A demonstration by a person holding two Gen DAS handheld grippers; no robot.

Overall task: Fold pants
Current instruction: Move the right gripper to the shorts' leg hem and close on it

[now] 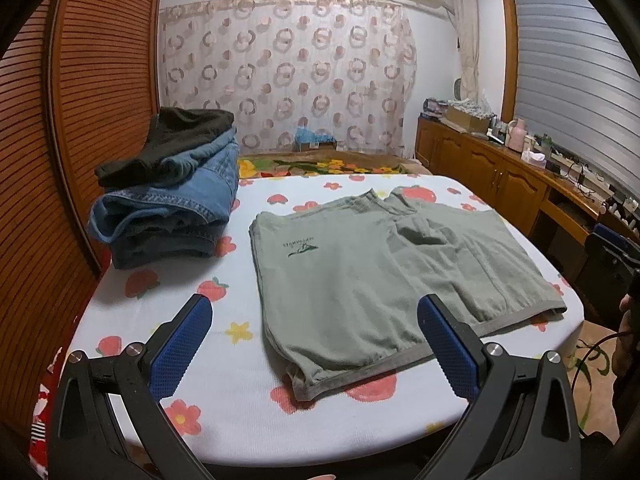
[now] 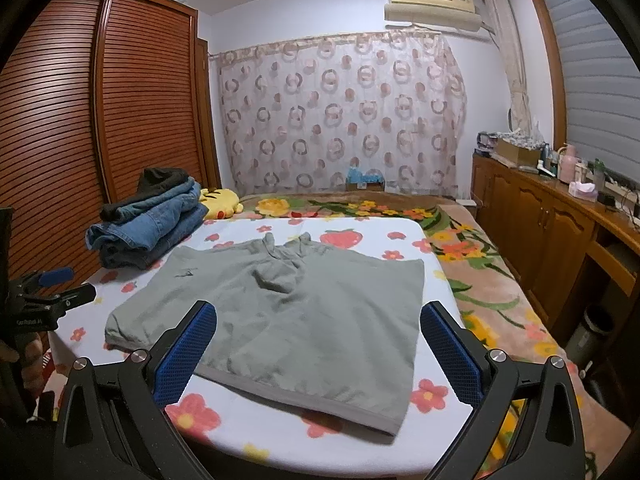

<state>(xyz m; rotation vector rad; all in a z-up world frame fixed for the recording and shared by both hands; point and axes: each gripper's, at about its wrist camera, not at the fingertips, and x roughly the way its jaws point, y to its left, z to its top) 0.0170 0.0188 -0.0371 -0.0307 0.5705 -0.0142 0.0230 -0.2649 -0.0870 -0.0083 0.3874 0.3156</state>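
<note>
grey shorts [image 1: 360, 272] flat on bed, soft, light | pinch waistband corners | left tool [image 1: 316, 344], right tool [image 2: 318, 348] spread, empty

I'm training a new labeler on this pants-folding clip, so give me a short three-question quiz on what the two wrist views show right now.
1. True or false: the left hand-held gripper is shut on the grey-green shorts.
2. Multiple choice: the pile of folded clothes lies A) on top of the shorts, B) apart from them, on the wardrobe side, C) on the floor.
3. Fill in: the shorts lie spread flat on a white cover printed with flowers and ____.

Key: 1 false, both hand-held grippers, the right too, are open and hold nothing. 2 B. 3 strawberries.
</note>
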